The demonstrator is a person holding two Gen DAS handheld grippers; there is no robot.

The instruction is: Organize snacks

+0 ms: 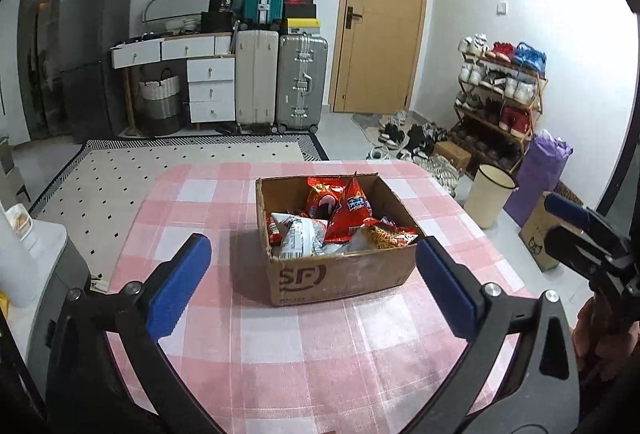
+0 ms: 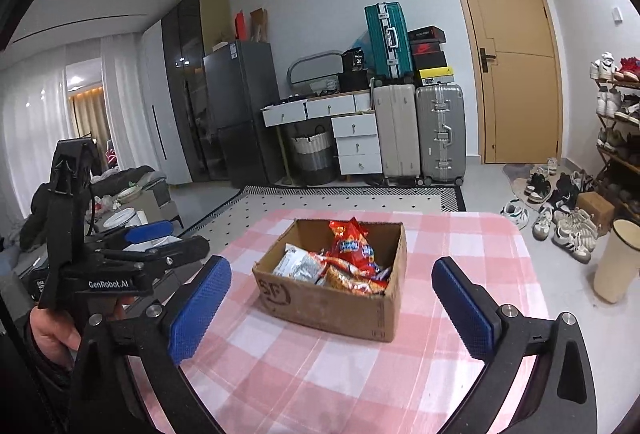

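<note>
The snack packets (image 1: 340, 218) lie heaped in an open cardboard box (image 1: 344, 278) near the middle of the pink checked table (image 1: 304, 354), a red bag (image 2: 352, 246) standing tallest. The left gripper (image 1: 316, 286) and right gripper (image 2: 332, 302) hang short of the box, fingers wide apart, holding nothing. A reach into the pile could crush the crisps, or snag the box wall and drag it.

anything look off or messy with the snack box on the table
The cardboard box sits askew to the table's checks, its near-left rim is ragged, and the snack bags lie jumbled inside. Nothing has spilled.
</note>
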